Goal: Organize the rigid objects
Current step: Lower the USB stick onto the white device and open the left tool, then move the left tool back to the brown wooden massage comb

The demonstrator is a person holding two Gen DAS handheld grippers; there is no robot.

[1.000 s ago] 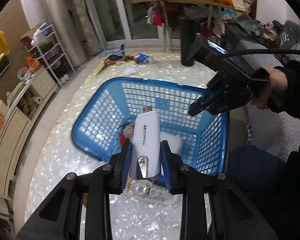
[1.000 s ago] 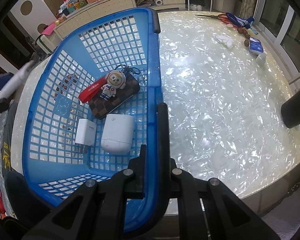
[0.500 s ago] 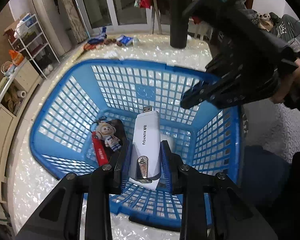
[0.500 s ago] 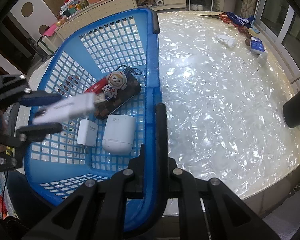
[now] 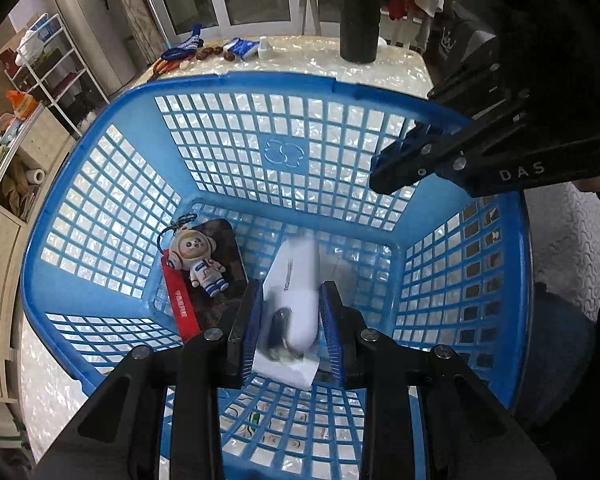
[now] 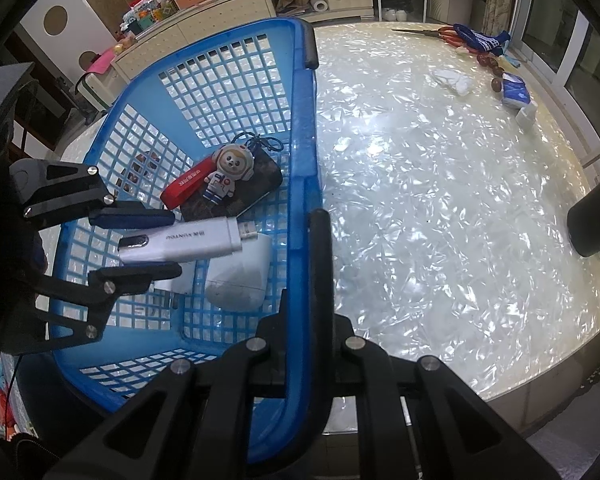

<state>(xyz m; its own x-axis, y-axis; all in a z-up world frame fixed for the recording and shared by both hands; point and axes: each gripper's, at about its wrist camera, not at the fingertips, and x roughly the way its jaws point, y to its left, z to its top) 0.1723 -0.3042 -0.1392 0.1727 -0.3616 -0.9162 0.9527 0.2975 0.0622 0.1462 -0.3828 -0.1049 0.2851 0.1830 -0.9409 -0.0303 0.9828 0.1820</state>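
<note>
My left gripper (image 5: 292, 292) is shut on a white USB dongle (image 5: 296, 280), low inside the blue plastic basket (image 5: 284, 84). The right wrist view shows that left gripper (image 6: 172, 244) holding the dongle (image 6: 188, 240) level above a white rounded box (image 6: 240, 276). An astronaut keychain (image 6: 230, 172) with a red strap lies on a dark wallet (image 6: 260, 188) on the basket floor. My right gripper (image 6: 306, 240) is shut on the basket's rim (image 6: 300, 80), and in the left wrist view the right gripper (image 5: 384, 176) clamps the rim at the right.
The basket stands on a pearly white table (image 6: 440, 200). A black cylinder (image 5: 360, 12) stands at the table's far edge. Scissors (image 6: 440, 34), brown beads (image 6: 490, 62), a blue tissue packet (image 6: 516, 94) and a small white bottle (image 6: 526, 114) lie along one side.
My left gripper has come down from above the basket's near edge into the basket, carrying the dongle. The right gripper has kept still on the rim.
</note>
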